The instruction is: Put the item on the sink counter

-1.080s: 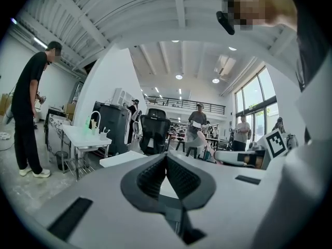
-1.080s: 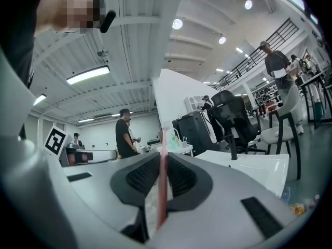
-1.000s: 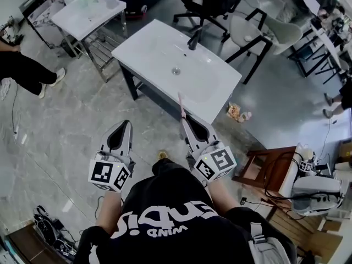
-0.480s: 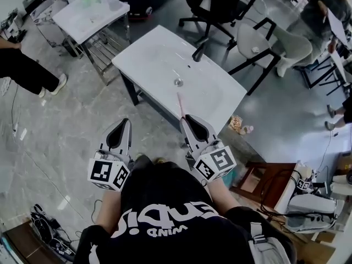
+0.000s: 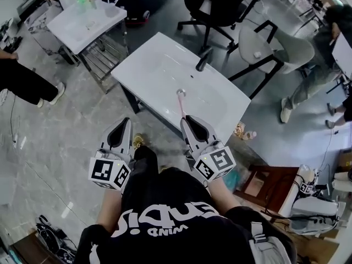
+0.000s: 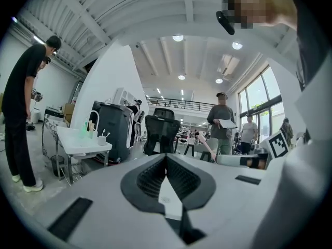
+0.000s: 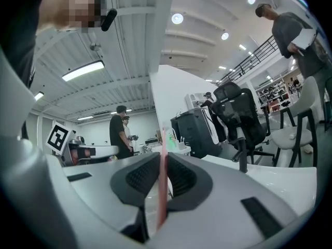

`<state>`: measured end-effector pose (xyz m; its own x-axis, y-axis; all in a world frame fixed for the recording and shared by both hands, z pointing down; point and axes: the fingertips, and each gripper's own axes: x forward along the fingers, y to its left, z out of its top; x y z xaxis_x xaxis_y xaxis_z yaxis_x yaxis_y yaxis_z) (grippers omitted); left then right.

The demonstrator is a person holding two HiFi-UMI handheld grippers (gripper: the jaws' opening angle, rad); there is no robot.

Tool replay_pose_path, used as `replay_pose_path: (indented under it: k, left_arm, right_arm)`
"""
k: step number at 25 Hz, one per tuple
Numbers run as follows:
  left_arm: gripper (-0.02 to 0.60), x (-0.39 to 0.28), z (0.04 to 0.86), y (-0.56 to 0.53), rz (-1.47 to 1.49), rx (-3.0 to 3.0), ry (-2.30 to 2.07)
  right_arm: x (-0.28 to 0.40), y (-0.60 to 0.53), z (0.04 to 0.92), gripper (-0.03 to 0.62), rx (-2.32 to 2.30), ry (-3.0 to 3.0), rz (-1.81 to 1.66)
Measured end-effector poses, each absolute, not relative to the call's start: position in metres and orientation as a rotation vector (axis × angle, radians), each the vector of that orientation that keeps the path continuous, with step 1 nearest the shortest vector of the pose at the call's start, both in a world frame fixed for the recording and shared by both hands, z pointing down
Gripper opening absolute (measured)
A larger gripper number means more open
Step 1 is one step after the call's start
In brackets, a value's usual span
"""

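Note:
A thin pink toothbrush point(image 5: 180, 103) sticks forward out of my right gripper point(image 5: 190, 120), whose jaws are shut on its handle; the same pink toothbrush point(image 7: 163, 180) rises between the ribbed pads in the right gripper view. Its tip reaches over the near edge of the white sink counter point(image 5: 148, 56), close to the drain point(image 5: 180, 92) and short of the black tap point(image 5: 203, 59). My left gripper point(image 5: 122, 123) is held lower left of the counter over the floor, jaws shut with nothing in them; in its own view the left gripper point(image 6: 166, 162) points level across the room.
A small white side table point(image 5: 82, 23) with a green bottle and cups stands at the back left. Black office chair point(image 5: 217, 4) and grey chair point(image 5: 278, 43) stand behind the sink. A person's legs point(image 5: 25, 78) are at the left, other people at the right. A wooden stool point(image 5: 264, 183) is lower right.
The person has stepped closer to the sink: the counter has slid nearer, and the toothbrush tip has gone from the counter's front edge to over the basin near the drain.

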<state>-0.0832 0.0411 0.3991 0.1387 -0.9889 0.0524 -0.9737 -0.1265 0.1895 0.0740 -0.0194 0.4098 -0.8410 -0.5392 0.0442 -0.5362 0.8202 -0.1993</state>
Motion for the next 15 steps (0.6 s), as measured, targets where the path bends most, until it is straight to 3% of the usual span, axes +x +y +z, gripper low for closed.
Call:
replay_pose_path:
  k: [15]
  left_arm:
    - [0.020, -0.167, 0.388, -0.087, -0.100, 2.365, -1.794]
  right_arm:
    - [-0.011, -0.119, 0.406, 0.060, -1.035, 2.933, -0.320]
